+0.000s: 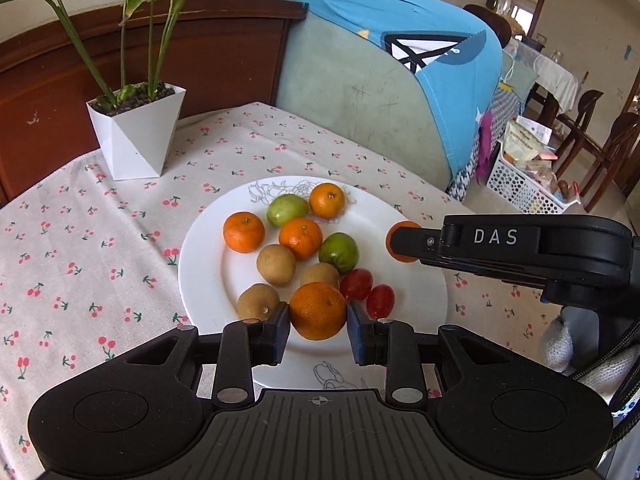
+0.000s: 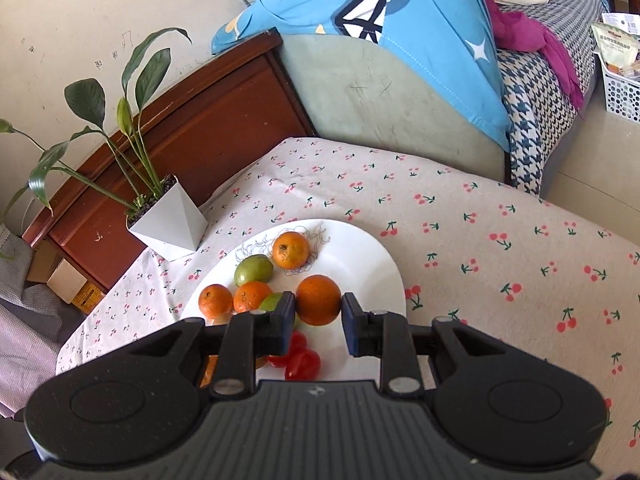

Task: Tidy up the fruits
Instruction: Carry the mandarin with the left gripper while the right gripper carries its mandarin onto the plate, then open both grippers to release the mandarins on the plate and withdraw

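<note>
A white plate [image 1: 208, 280] on the cherry-print tablecloth holds several mandarins, two green fruits [image 1: 287, 210], three brown kiwis [image 1: 276, 264] and two red cherry tomatoes [image 1: 380, 300]. My left gripper [image 1: 318, 312] is shut on a mandarin [image 1: 318, 310] at the plate's near side. My right gripper [image 2: 319, 308] is shut on another mandarin [image 2: 319, 300] and holds it over the plate [image 2: 360, 256]. In the left wrist view the right gripper [image 1: 404, 242] comes in from the right, with its mandarin [image 1: 394, 230] partly hidden behind a finger.
A white angular plant pot [image 1: 136, 136] stands at the table's back left. A wooden headboard [image 1: 200, 60] and a sofa with a blue cover [image 1: 380, 80] lie behind the table. A white basket [image 1: 520, 188] sits on the floor to the right.
</note>
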The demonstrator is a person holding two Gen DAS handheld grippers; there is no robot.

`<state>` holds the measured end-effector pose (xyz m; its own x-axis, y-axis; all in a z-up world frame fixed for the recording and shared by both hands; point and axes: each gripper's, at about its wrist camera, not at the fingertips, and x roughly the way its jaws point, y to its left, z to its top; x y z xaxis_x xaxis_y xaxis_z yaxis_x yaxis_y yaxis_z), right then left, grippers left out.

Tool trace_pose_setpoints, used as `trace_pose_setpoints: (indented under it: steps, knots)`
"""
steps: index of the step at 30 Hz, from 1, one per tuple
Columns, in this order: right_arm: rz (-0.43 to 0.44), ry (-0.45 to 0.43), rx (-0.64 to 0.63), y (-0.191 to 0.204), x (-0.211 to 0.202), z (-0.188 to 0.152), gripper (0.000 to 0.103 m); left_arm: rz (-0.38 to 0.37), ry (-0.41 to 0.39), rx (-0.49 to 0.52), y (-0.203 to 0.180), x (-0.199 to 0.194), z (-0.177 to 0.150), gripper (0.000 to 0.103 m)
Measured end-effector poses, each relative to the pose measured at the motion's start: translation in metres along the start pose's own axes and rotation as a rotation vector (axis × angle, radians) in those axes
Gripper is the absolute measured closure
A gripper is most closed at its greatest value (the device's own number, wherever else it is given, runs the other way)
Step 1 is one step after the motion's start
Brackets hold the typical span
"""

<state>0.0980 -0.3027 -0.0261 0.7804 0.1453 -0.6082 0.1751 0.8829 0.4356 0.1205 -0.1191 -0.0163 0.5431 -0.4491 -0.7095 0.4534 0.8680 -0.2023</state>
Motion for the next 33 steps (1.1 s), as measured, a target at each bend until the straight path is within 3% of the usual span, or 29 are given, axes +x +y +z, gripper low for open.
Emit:
trace_pose_setpoints:
  steps: [10, 12, 16, 18, 21, 23, 33]
  knots:
    - [-0.015, 0.005, -0.003, 0.003, -0.001, 0.002, 0.075, 0.043, 0.010, -0.030, -0.002, -0.002, 0.004, 0.072]
    - [-0.036, 0.007, -0.004, 0.004, -0.006, 0.004, 0.068, 0.059, 0.013, -0.038, -0.003, -0.006, 0.006, 0.057]
    - [-0.087, 0.014, -0.002, 0.006, -0.018, 0.007, 0.052, 0.090, 0.001, -0.046, -0.007, -0.015, 0.007, 0.050]
    - [-0.113, 0.023, 0.008, 0.005, -0.024, 0.008, 0.046, 0.114, 0.011, -0.064, -0.008, -0.018, 0.007, 0.033]
    - [-0.120, 0.039, 0.010, 0.007, -0.033, 0.007, 0.042, 0.153, 0.022, -0.080, -0.009, -0.023, 0.005, 0.031]
    - [-0.137, 0.045, -0.013, 0.011, -0.041, 0.005, 0.033, 0.173, 0.027, -0.094, -0.009, -0.027, 0.004, 0.029]
    - [-0.201, 0.086, -0.032, 0.012, -0.066, -0.011, 0.023, 0.278, 0.079, -0.155, -0.006, -0.042, -0.002, 0.018]
